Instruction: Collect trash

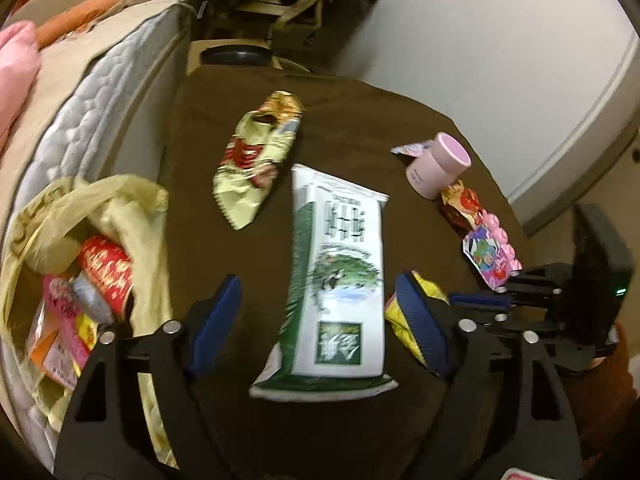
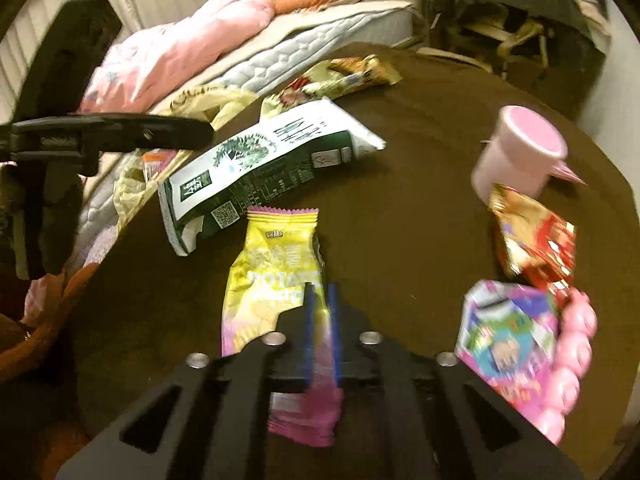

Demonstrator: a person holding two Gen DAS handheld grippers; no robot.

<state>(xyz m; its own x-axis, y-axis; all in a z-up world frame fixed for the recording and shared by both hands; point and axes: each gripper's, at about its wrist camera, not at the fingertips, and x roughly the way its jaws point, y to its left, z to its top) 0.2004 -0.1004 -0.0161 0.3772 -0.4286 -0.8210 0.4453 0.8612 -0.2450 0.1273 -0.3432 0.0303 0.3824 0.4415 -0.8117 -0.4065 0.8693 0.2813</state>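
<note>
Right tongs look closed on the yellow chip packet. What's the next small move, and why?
Probably lift the yellow chip packet clear of the brown table and carry it left toward the open yellow trash bag. The right tongs are shut on the packet's lower part, and the bag already holds wrappers. The left tongs hang open over the green-and-white bag, holding nothing.

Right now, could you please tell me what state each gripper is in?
Left gripper: open, holding nothing, over the green-and-white packet.
Right gripper: shut on the yellow potato snack packet.
</note>
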